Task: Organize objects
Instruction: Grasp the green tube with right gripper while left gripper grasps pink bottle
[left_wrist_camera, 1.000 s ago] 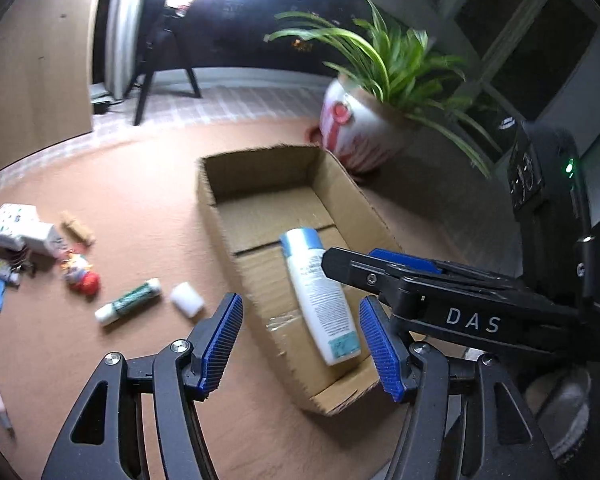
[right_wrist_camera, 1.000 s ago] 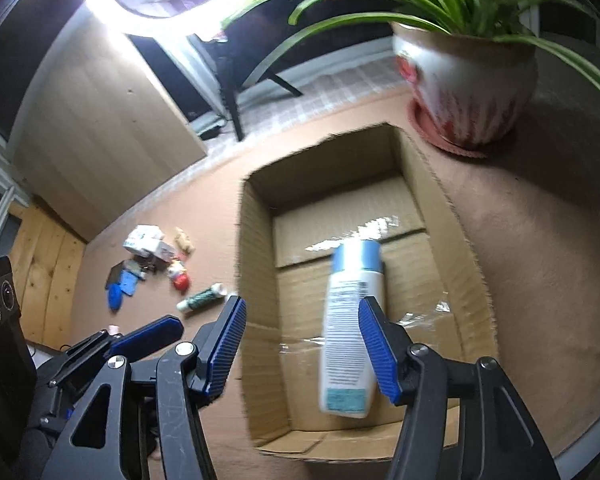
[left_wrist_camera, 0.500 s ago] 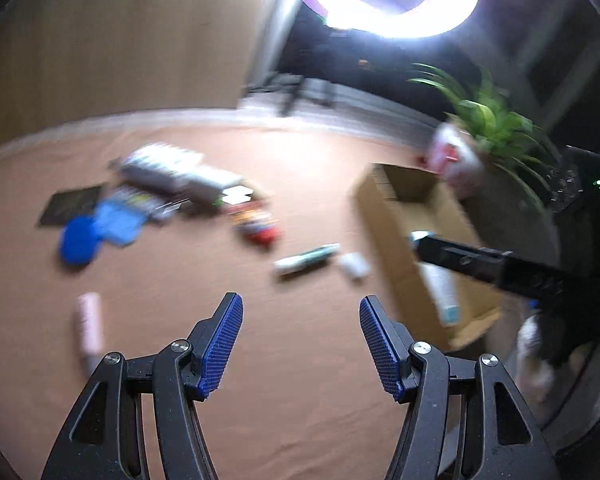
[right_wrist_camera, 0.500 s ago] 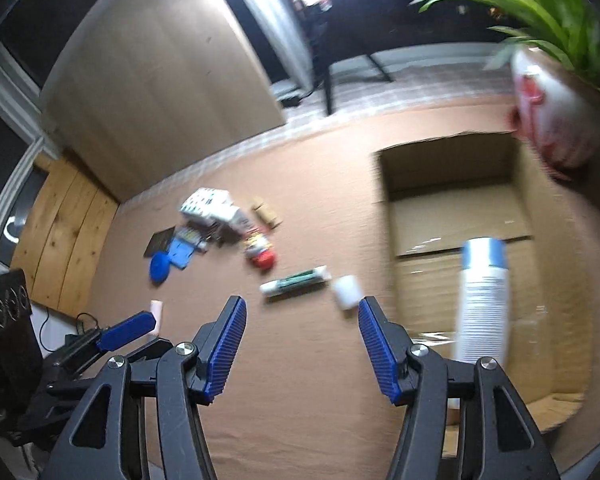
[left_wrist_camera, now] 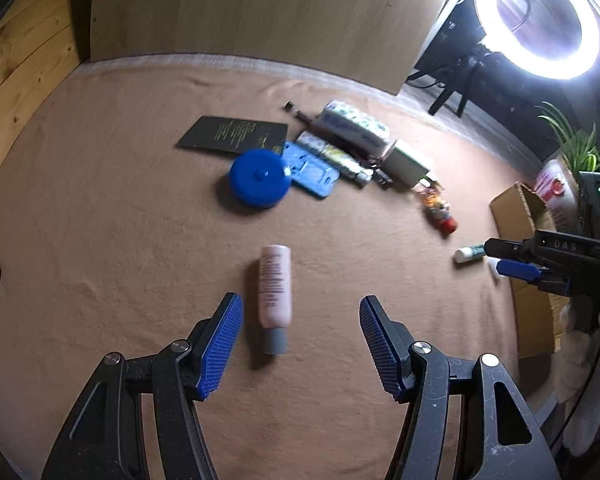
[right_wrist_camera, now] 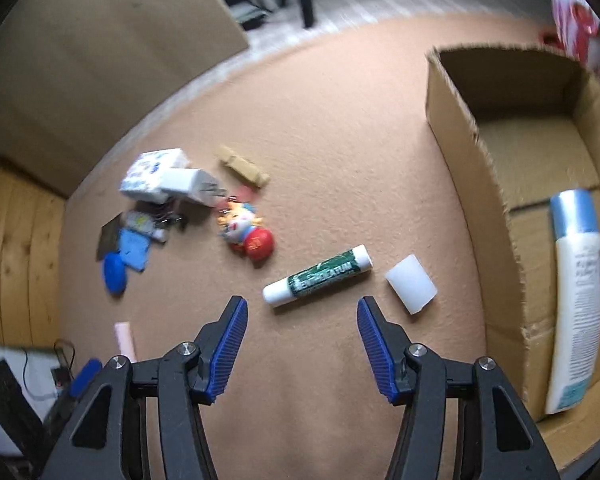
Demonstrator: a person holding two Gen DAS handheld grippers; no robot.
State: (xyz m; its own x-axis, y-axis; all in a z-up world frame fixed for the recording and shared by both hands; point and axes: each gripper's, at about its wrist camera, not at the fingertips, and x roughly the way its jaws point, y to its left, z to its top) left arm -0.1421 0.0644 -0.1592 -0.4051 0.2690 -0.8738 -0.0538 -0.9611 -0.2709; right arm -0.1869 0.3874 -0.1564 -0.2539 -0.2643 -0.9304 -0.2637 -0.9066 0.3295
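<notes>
My left gripper (left_wrist_camera: 300,320) is open and points down at the tan cloth. A pink bottle (left_wrist_camera: 275,284) with a grey cap lies flat between its fingers, nearer the left one and untouched. The jaws of my right gripper (right_wrist_camera: 302,320) are closing with nothing between them. A green and white tube (right_wrist_camera: 320,276) lies just beyond its fingertips, with a white cap (right_wrist_camera: 411,284) to its right. The cardboard box (right_wrist_camera: 460,140) at right holds a white bottle with a blue top (right_wrist_camera: 578,288). The right gripper (left_wrist_camera: 516,268) also shows at the left wrist view's right edge.
Further back lies a cluster: blue round lid (left_wrist_camera: 259,178), black booklet (left_wrist_camera: 232,136), blue card (left_wrist_camera: 310,170), white charger (right_wrist_camera: 188,186), patterned box (right_wrist_camera: 152,168), red toy figure (right_wrist_camera: 252,236) and tan wrapped piece (right_wrist_camera: 242,166). A ring light (left_wrist_camera: 536,20) and plant pot (left_wrist_camera: 556,188) stand behind.
Both grippers have swung left, away from the box, and come lower. The left now hangs over the pink bottle, the right near the green tube. The right jaws have narrowed a little.
</notes>
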